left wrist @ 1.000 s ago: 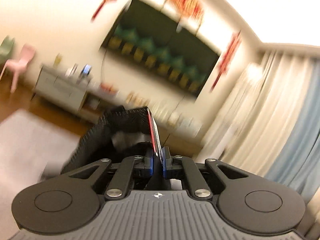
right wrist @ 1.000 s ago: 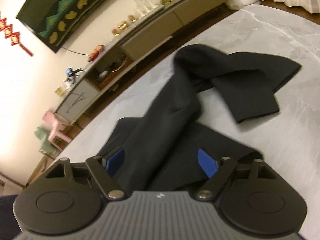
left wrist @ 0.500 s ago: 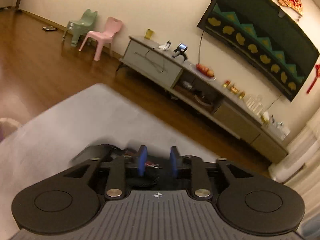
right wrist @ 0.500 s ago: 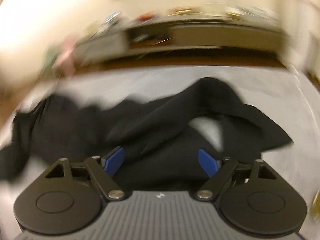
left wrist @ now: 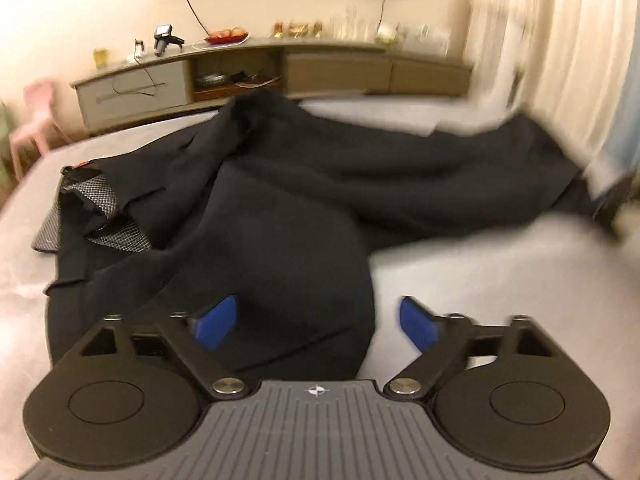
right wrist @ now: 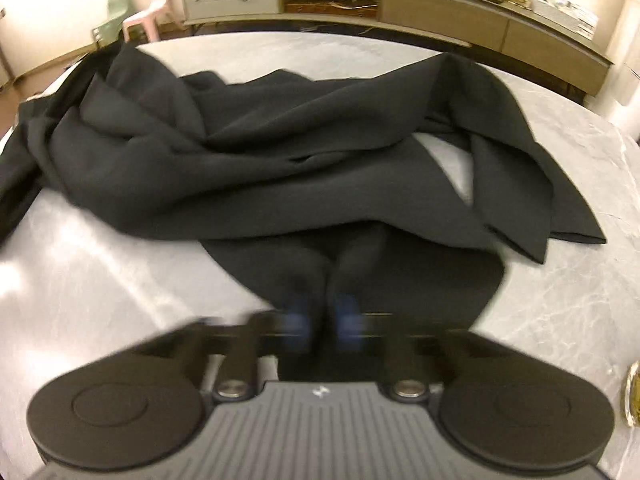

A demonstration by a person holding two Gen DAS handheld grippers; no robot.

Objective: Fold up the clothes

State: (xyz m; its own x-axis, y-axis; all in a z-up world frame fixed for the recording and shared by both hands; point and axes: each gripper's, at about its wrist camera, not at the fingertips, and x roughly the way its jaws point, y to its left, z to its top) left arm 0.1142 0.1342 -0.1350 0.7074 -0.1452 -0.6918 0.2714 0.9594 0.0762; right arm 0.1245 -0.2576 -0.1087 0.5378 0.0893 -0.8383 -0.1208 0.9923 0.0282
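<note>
A pair of black trousers (left wrist: 304, 208) lies crumpled on a grey marble table (left wrist: 480, 272); its mesh-lined waistband (left wrist: 92, 196) with a red tag shows at the left. My left gripper (left wrist: 318, 322) is open just above the near fabric edge, holding nothing. In the right wrist view the same black trousers (right wrist: 280, 152) spread across the table (right wrist: 120, 272). My right gripper (right wrist: 320, 314) is blurred, its blue pads close together with a fold of the black cloth pinched between them.
A long low cabinet (left wrist: 280, 72) with small items stands against the far wall, seen again as the cabinet (right wrist: 440, 12) in the right wrist view. A pink chair (right wrist: 150, 4) and a green chair (right wrist: 116, 12) sit left. Curtains (left wrist: 560, 60) hang at right.
My left gripper let go of the waistband, opened wide and dropped toward the table. My right gripper went from open to shut on a fold of the trousers.
</note>
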